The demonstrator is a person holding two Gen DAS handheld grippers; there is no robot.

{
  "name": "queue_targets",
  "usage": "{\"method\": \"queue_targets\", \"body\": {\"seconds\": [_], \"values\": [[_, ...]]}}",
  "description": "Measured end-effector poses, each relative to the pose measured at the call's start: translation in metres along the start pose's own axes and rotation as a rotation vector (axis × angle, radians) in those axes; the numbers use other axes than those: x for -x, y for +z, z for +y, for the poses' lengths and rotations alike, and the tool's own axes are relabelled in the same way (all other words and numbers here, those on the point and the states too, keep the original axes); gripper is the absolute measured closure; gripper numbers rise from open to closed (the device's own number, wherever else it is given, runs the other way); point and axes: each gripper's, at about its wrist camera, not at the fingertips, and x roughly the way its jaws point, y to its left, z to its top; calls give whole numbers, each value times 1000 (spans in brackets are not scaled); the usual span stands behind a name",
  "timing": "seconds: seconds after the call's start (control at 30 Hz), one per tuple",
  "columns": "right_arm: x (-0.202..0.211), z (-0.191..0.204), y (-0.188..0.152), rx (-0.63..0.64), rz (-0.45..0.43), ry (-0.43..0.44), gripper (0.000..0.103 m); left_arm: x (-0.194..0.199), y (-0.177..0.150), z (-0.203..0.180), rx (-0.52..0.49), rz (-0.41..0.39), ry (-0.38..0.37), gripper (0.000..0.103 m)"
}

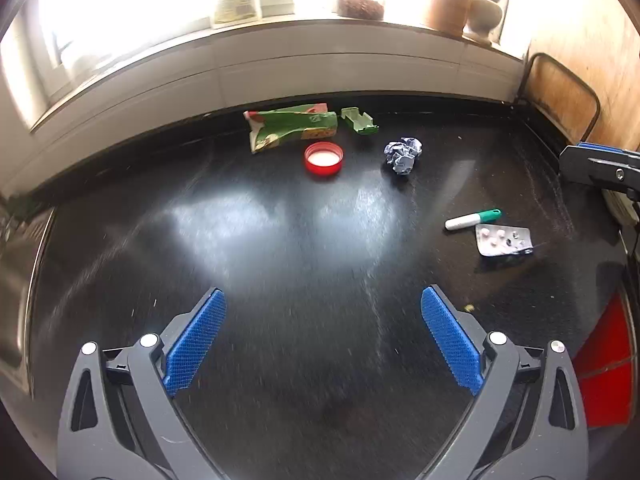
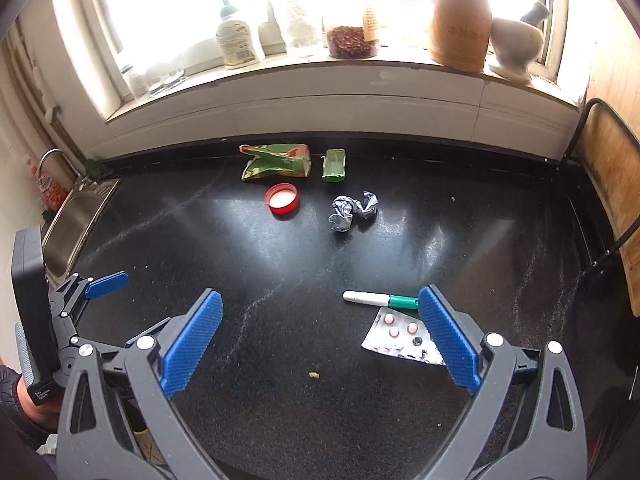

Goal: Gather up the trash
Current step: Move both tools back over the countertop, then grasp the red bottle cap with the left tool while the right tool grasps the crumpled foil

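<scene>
On the black counter lie a crushed green carton, a small green box, a red lid, a crumpled foil ball, a white and green pen and a pill blister. The same items show in the right wrist view: carton, box, lid, foil, pen, blister. My left gripper is open and empty above the near counter. My right gripper is open and empty, its right finger beside the pen and blister.
A windowsill behind the counter holds bottles, a jar and a wooden pot. A sink lies at the counter's left end. A wooden board in a metal frame stands at the right. A red object sits beyond the right edge.
</scene>
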Motion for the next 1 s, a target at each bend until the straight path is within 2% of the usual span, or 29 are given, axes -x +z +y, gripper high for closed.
{"method": "queue_targets", "body": {"seconds": [0.17, 0.37, 0.47, 0.57, 0.73, 0.8, 0.87, 0.9, 0.93, 0.97, 1.0], "values": [[-41, -7, 13, -2, 48, 3, 8, -49, 28, 3, -24, 1, 5, 8], [-113, -23, 41, 41, 84, 9, 8, -119, 67, 2, -11, -12, 34, 8], [-154, -34, 54, 54, 118, 14, 8, -154, 82, 0, -25, 8, 59, 8], [-195, -45, 64, 83, 156, 6, 8, -178, 94, 1, -25, 9, 65, 8], [-228, -55, 72, 116, 192, 19, 10, -202, 108, 5, -30, 18, 49, 8], [-237, -56, 74, 136, 208, 37, 16, -205, 113, 6, -33, 19, 54, 10], [-244, -55, 74, 148, 215, 43, 24, -207, 116, 7, -30, 16, 54, 17], [-244, -53, 75, 174, 201, 33, 34, -207, 118, 8, -22, 18, 48, 19], [-245, -50, 76, 194, 196, 29, 41, -207, 119, 10, -10, 22, 38, 27], [-244, -48, 76, 211, 191, 28, 55, -206, 120, 10, -2, 24, 32, 36], [-244, -46, 77, 224, 192, 32, 61, -205, 121, 10, -4, 22, 36, 42]]}}
